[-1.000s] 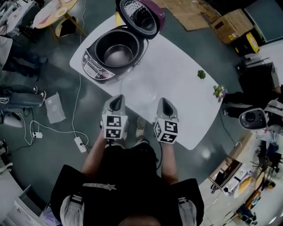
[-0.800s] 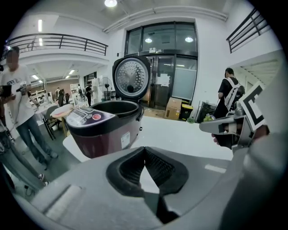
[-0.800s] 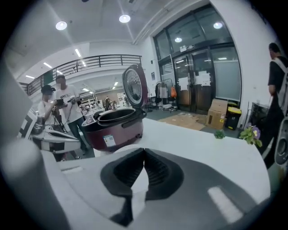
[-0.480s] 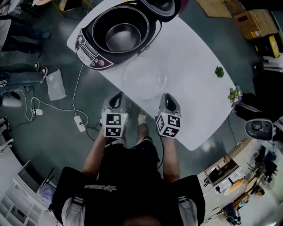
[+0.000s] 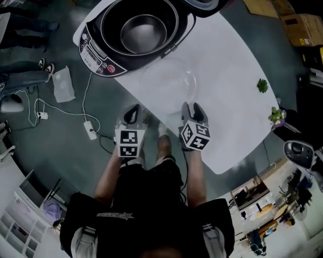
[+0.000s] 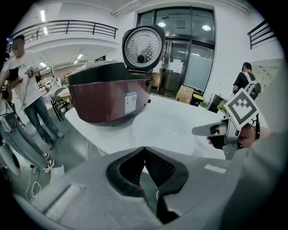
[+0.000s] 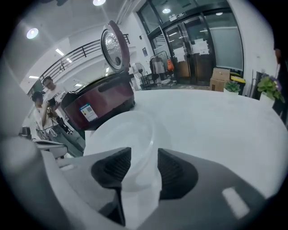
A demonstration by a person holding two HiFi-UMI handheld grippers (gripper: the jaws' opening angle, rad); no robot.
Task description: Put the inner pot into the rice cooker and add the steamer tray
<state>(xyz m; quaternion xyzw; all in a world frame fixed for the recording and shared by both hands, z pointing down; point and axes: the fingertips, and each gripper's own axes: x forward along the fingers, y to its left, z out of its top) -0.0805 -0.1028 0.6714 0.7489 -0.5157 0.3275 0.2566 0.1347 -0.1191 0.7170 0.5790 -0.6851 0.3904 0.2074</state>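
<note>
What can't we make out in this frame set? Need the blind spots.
- Lid: head view, cut off by the top edge.
- Inner pot: both gripper views, hidden behind the rice cooker wall.
- Control panel labels: head view, too small.
- Whether the right gripper jaws touch the steamer tray rim: right gripper view, clear plastic washes out against the white table.

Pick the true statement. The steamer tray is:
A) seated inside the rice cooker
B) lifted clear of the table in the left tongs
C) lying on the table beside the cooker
C: the clear steamer tray lies on the white table next to the open rice cooker, which holds only the inner pot.
</note>
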